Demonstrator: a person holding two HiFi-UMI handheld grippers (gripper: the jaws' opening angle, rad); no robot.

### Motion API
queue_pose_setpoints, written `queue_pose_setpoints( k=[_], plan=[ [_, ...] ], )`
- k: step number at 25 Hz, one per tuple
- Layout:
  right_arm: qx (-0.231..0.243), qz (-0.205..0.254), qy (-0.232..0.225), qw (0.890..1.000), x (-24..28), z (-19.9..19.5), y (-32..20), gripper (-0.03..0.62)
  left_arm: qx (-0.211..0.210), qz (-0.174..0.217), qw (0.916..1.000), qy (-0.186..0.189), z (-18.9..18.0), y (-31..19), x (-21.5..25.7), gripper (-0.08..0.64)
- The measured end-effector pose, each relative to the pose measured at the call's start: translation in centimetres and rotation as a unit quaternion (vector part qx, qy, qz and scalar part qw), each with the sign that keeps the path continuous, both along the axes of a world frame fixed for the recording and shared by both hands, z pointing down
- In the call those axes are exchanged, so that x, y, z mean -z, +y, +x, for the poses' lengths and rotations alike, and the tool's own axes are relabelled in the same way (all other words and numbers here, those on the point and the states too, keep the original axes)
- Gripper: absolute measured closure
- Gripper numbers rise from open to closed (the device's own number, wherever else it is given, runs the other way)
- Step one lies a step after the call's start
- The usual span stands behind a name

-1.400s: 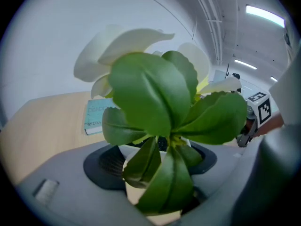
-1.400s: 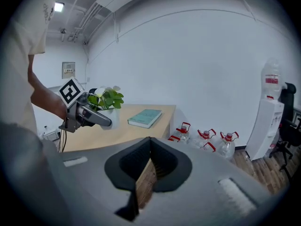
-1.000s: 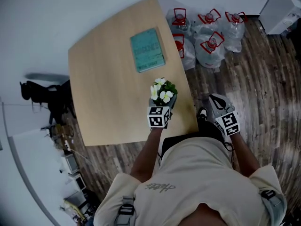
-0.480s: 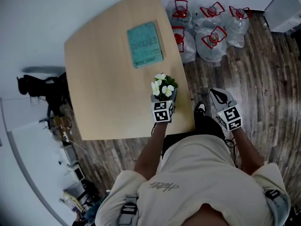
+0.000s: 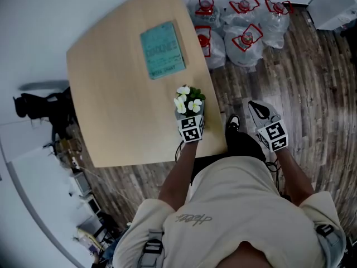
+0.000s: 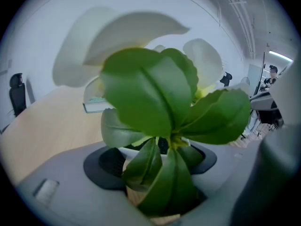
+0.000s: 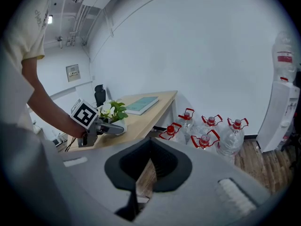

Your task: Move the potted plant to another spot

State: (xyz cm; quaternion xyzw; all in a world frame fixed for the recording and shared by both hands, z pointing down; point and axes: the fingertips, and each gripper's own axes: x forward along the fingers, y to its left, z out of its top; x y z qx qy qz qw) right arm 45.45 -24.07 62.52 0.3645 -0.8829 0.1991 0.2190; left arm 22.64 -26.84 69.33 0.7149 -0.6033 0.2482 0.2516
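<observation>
The potted plant point(image 5: 189, 99) is clamped between the fingers point(image 6: 66, 187) of the left gripper point(image 5: 190, 115), its pale pot wedged low in their grip while leaves and white flowers fill that gripper's view. It is over the counter point(image 5: 111, 94), close to the right edge and near the front corner; whether the pot rests on the wood I cannot tell. Bare counter spreads to its left and beyond it, up to a teal book point(image 5: 162, 50). The right gripper point(image 5: 260, 111) hangs over the floor point(image 5: 312, 82) beside the counter, fingers pressed together on nothing. Only its view shows the plant side-on, with water bottles point(image 7: 207, 135) by the wall.
</observation>
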Motion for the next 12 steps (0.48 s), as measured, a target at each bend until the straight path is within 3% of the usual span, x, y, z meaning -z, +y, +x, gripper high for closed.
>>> queue_pose_setpoints(
  k=[12],
  plan=[
    [0.015, 0.003, -0.008, 1.0, 0.1, -1.2, 0.1, 0.589, -0.011, 0.009, 0.9998, -0.015, -0.2, 0.8, 0.0, 0.147]
  ],
)
